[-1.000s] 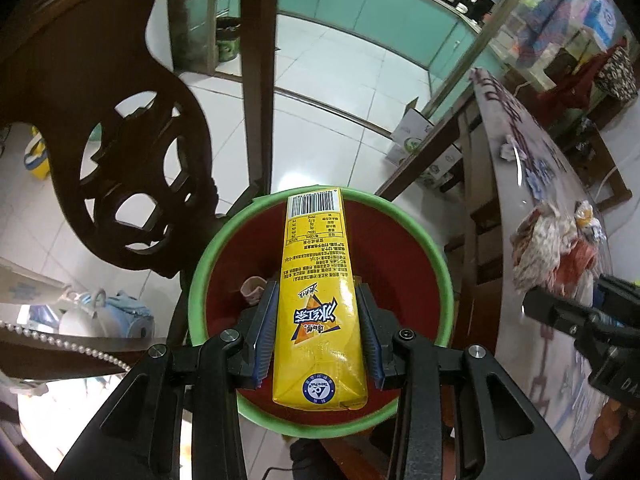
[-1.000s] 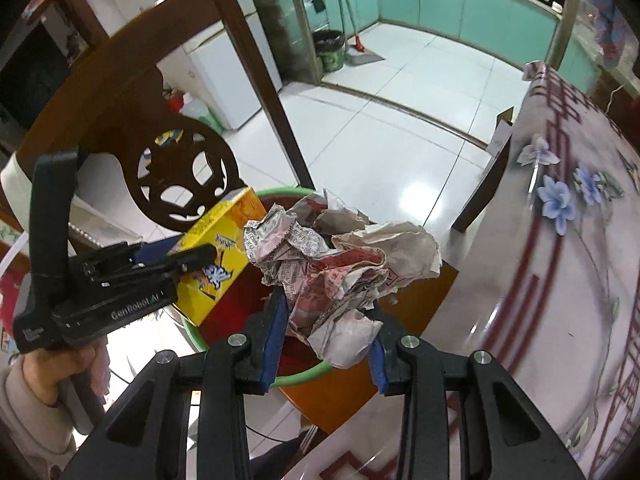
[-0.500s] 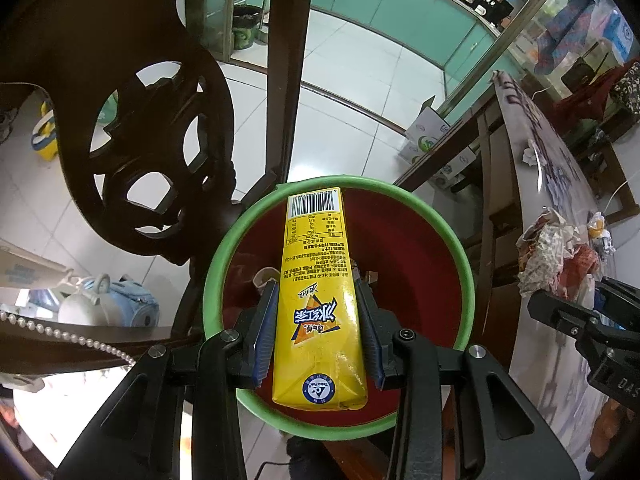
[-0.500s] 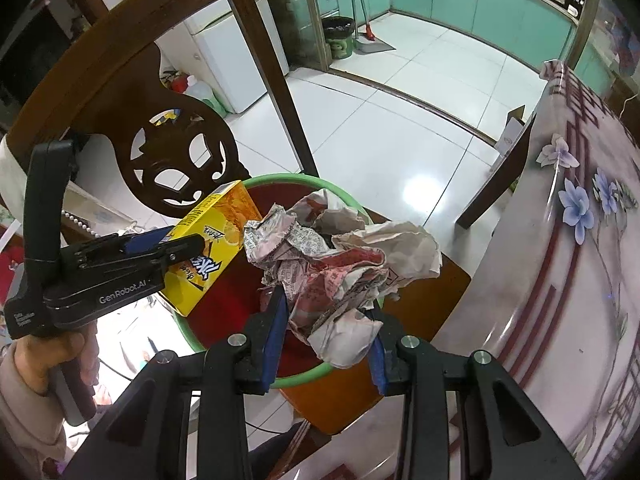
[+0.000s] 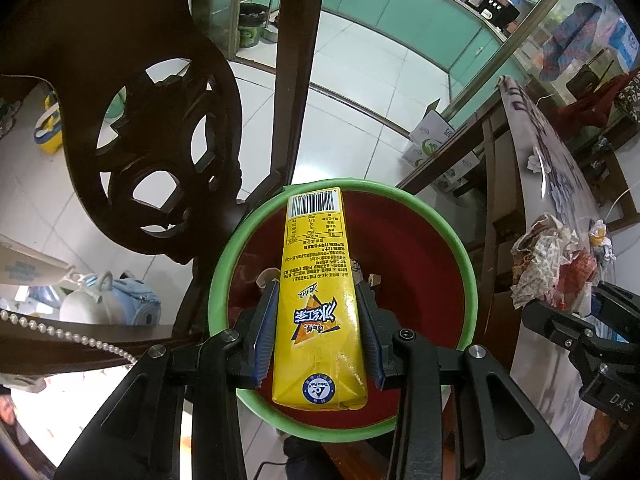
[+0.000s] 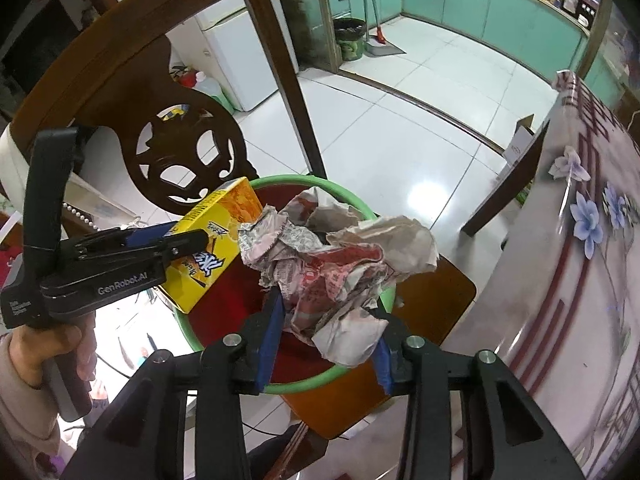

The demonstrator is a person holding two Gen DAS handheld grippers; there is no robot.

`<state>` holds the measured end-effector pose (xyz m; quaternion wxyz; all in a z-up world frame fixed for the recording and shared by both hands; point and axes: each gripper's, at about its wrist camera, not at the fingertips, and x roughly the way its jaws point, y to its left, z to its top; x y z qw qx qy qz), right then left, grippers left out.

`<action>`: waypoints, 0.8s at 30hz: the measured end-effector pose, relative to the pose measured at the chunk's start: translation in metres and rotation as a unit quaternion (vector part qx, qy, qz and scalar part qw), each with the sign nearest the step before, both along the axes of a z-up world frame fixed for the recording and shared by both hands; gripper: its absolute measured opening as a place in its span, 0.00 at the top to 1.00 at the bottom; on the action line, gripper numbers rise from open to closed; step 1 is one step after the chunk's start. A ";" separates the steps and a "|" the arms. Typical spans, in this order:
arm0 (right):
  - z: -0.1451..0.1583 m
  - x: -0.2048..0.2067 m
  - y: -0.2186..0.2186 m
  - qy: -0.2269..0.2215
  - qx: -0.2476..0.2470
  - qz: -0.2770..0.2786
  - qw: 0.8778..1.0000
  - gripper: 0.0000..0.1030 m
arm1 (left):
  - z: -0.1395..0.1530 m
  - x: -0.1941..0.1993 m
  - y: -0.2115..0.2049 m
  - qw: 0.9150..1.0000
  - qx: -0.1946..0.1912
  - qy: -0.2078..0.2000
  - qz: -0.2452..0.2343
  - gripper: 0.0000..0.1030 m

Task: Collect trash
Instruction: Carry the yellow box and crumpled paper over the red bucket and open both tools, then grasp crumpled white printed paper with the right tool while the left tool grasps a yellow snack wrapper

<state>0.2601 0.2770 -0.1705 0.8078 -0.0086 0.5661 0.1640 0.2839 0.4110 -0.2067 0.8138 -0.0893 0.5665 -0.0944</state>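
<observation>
My left gripper (image 5: 318, 312) is shut on a yellow drink carton (image 5: 318, 300) and holds it over a red bin with a green rim (image 5: 400, 256). A small cup (image 5: 266, 278) and scraps lie in the bin. My right gripper (image 6: 326, 320) is shut on a wad of crumpled printed paper (image 6: 340, 260) and holds it over the same bin (image 6: 224, 312). The left gripper (image 6: 120, 260) with the carton (image 6: 218, 240) shows at the left of the right wrist view. The paper wad (image 5: 552, 272) shows at the right of the left wrist view.
The bin stands on a wooden chair seat (image 6: 432, 304) with a carved dark back (image 5: 160, 128). A table with a flowered cloth (image 6: 580, 280) is to the right. White tile floor (image 6: 400, 140) lies beyond, with boxes (image 5: 432, 140) near the table leg.
Both grippers have moved further over the bin, still holding the carton and the paper wad. The bin sits more centrally under the carton.
</observation>
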 end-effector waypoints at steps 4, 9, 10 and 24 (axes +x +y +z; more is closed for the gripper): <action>0.008 -0.001 0.002 -0.021 0.010 0.007 1.000 0.52 | 0.003 0.002 0.002 1.000 0.005 -0.010 0.014 0.60; 0.018 -0.005 -0.003 -0.038 0.019 0.004 0.999 0.44 | 0.011 0.001 0.003 1.000 0.010 -0.019 0.022 0.35; 0.020 -0.006 -0.004 -0.040 0.022 0.002 0.999 0.44 | 0.016 -0.001 0.002 0.999 0.015 -0.028 0.023 0.30; 0.090 -0.093 -0.121 -0.073 0.033 -0.080 0.994 0.44 | 0.101 -0.069 -0.058 0.993 -0.012 -0.116 -0.036 0.21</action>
